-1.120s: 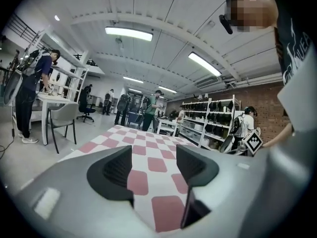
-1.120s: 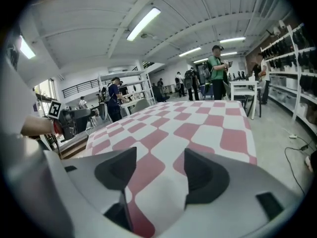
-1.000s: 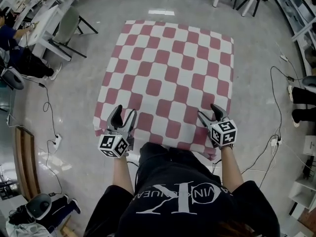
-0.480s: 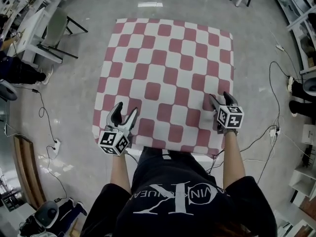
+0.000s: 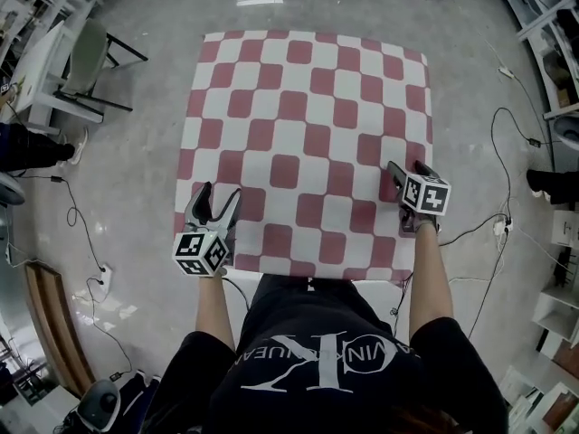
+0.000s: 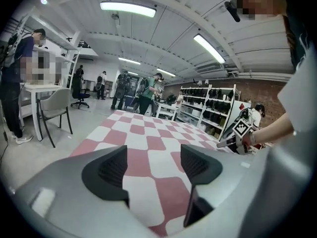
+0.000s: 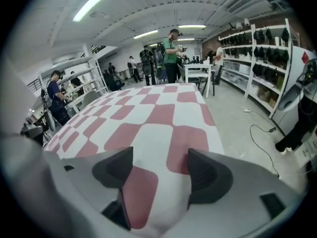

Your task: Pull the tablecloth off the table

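A red-and-white checked tablecloth (image 5: 308, 143) lies flat over the table, its edges hanging. My left gripper (image 5: 217, 197) hovers at the cloth's near left corner. Its jaws are opening, and between them in the left gripper view (image 6: 151, 165) only the cloth below shows, untouched by the pads. My right gripper (image 5: 407, 170) sits low over the cloth's right side, near the edge. Its jaws are opening too. In the right gripper view (image 7: 158, 170) the cloth (image 7: 148, 128) bulges up between them, and the pads do not press on it. From the left gripper's camera the right gripper (image 6: 238, 132) shows across the cloth.
A chair (image 5: 90, 48) and a white desk (image 5: 36, 70) stand at the far left. Cables (image 5: 507, 152) run over the floor at the right, and a power strip (image 5: 104, 274) lies at the left. Shelving (image 7: 257, 48) lines the right wall. Several people (image 6: 143, 90) stand beyond the table.
My right gripper has moved forward along the cloth's right side. The left gripper stays by the near left corner. Both pairs of jaws stand a little wider.
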`<state>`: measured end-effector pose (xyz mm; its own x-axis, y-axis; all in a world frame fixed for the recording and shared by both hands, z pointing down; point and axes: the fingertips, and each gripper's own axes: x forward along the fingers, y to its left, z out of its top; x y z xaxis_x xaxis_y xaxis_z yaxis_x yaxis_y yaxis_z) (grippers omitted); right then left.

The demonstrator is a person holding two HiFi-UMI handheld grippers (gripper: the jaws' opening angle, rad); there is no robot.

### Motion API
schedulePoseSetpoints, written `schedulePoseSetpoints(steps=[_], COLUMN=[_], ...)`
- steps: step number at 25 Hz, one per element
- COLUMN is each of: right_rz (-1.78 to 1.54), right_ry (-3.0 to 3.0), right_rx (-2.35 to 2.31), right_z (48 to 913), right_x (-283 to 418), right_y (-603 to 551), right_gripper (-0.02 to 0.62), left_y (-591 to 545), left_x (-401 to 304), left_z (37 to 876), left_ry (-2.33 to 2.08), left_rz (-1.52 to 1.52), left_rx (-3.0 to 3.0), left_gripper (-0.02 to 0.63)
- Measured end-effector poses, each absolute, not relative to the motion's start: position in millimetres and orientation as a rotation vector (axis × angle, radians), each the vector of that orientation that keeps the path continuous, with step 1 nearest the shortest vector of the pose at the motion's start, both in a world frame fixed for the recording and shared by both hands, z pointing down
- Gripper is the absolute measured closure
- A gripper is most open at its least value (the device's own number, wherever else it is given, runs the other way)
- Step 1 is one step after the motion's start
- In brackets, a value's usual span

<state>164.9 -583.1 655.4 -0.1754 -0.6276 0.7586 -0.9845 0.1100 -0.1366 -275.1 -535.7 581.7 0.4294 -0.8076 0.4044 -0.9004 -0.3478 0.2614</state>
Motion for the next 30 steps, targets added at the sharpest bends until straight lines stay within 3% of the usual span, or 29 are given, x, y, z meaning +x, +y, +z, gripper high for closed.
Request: schedulePoseSetpoints(steps=[11, 17, 30], right_rz=[0.8, 0.771, 0.763], right_ry=[-1.816, -1.764, -1.763], right_rx=[1.483, 1.462, 1.484], right_z=[660.1, 658.8, 656.8], right_x=[130.3, 127.8, 120.8], right_y=[-584.0, -581.2, -582.1], right_gripper=[0.284, 0.374, 0.397], left_y=[-567.6, -603.4, -635.4], left_x=[-299.2, -305.2, -316.6], left_z=[616.2, 629.1, 658.4], left_ry=[-1.388, -1.367, -1.224], left_rz=[0.413, 0.464, 0.685], left_rx=[2.21, 2.2, 2.009], left_gripper=[0.226, 0.179, 0.143])
